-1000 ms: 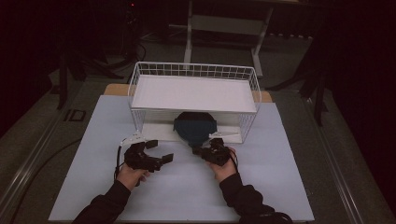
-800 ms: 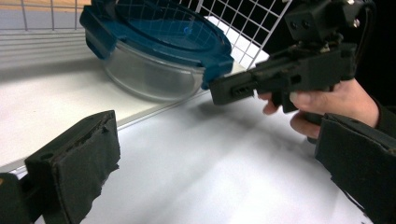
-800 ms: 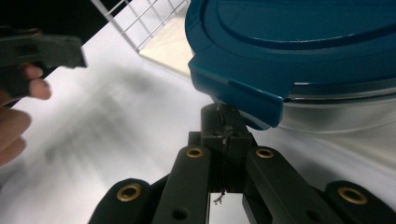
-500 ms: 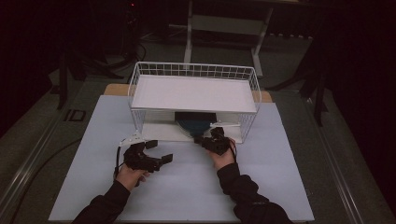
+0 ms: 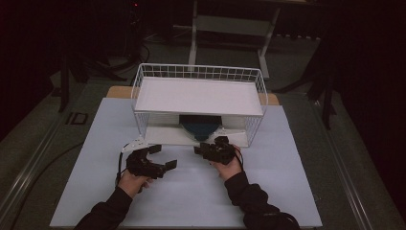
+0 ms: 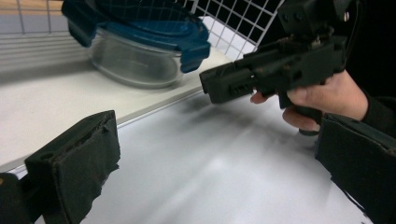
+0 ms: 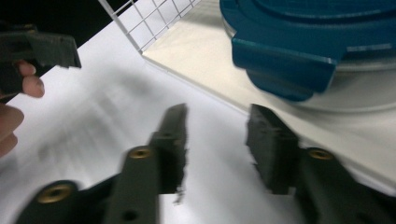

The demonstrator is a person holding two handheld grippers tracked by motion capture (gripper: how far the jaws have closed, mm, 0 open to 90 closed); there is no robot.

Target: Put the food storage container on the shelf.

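Right tool [image 7: 215,140] just opened, jaws apart and empty, round clear glass container [image 6: 133,63], blue clip lid [image 7: 299,42], on shelf.

Dark room, grey floor [image 5: 33,139], white stand [image 5: 232,24] behind table

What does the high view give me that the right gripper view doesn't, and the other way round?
High view alone: the white wire two-tier rack's top shelf and both sleeves. Right gripper view alone: the right gripper's black padded jaws, just opening, parted with nothing between them, and the lid's blue clip tab. Both: the glass container with the blue lid on the lower shelf, the white table, the left gripper.
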